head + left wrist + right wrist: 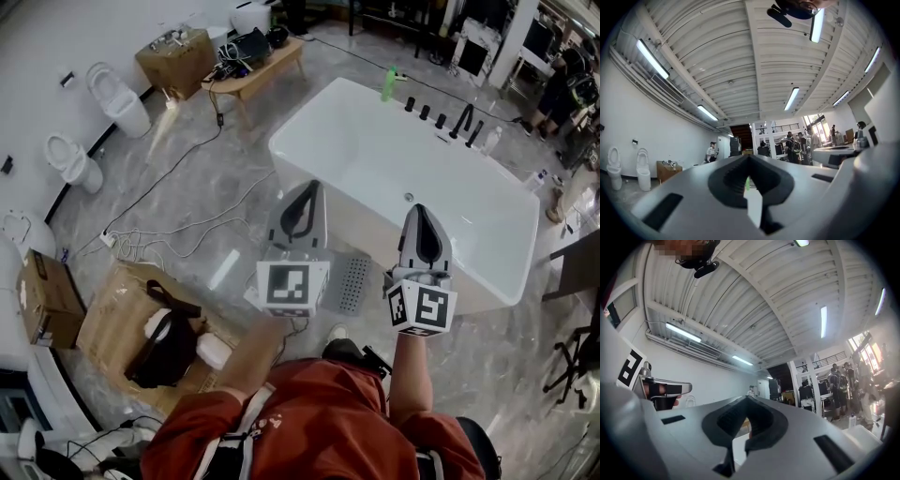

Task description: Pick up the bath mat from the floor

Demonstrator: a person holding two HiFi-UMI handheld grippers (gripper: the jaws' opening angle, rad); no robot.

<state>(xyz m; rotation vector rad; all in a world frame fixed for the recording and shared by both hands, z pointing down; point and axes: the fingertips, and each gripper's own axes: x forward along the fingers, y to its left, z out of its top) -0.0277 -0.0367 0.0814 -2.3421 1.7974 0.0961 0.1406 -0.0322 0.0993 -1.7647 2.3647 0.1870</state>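
A small grey perforated bath mat [353, 283] lies flat on the marble floor against the near side of the white bathtub [487, 246]. It shows between my two grippers, partly hidden by them. My left gripper [304, 190] is held above the floor to the left of the mat, shut with nothing in it. On the other side of the mat my right gripper [419, 213] is also shut and empty. Both point forward and slightly upward, so the left gripper view shows shut jaws [749, 158] against ceiling and hall. The right gripper view [748, 399] shows the same. Neither gripper view shows the mat.
An open cardboard box [111, 302] with a black bag stands at my left. White cables [159, 239] trail over the floor. Two toilets [114, 97] line the left wall, and a wooden bench [267, 64] stands beyond. People stand far off in the hall [799, 146].
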